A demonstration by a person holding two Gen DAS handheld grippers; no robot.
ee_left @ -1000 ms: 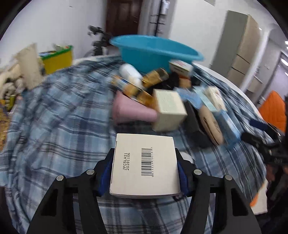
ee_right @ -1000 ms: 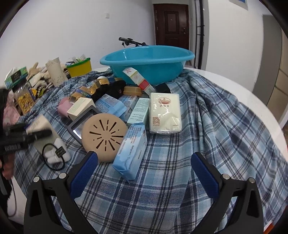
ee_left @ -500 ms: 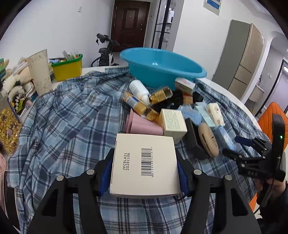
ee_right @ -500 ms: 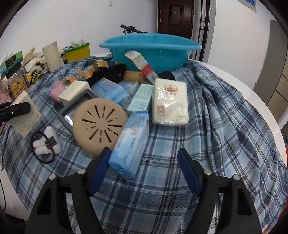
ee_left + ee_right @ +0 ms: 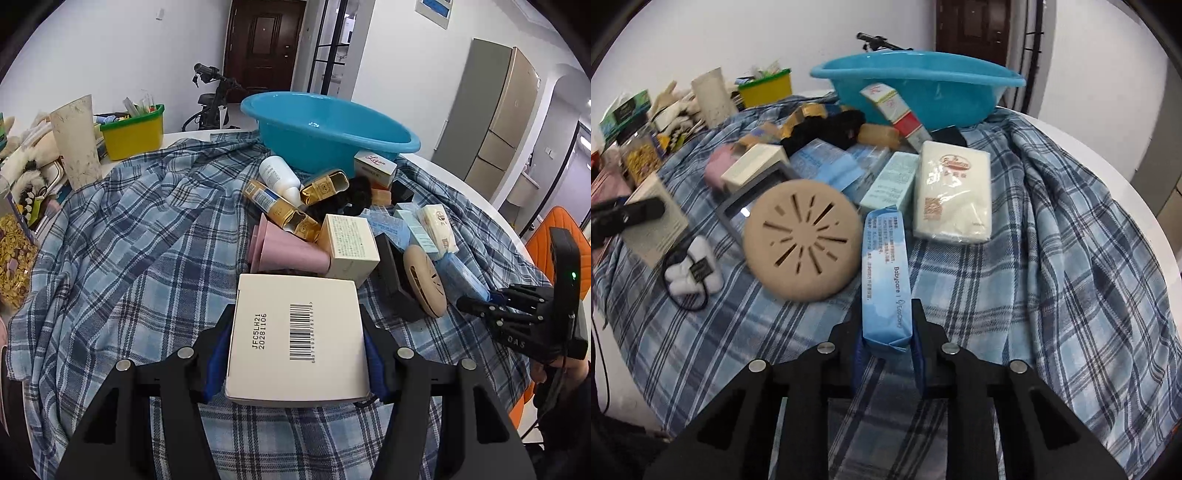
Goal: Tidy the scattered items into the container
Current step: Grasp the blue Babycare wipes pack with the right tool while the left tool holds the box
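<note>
Gripping one item in each tool, the person is at the pick-up step of the tidy-up. The left gripper (image 5: 297, 347) pinches a white box (image 5: 295, 339) with a barcode between its blue pads, held above the plaid cloth (image 5: 129, 258) near the table's front edge. The right gripper (image 5: 886, 343) has its jaws pressed onto the near end of a long blue pack (image 5: 884, 273), whose far end rests against a round tan lid (image 5: 801, 240) and a mint box (image 5: 892, 181).

The blue basin (image 5: 325, 129) sits at the far edge of the table, apparently empty as far as its inside shows, with the heap of boxes, bottles and a pink cup (image 5: 284, 251) between it and both tools. Next, I judge, each load must be lifted clear of the heap, carried over the basin's near rim and let go inside. The blue pack looks soft and is held by one end, so it may sag or drag the lid along.

Both tools point steeply down toward the table, left and right side by side.
</note>
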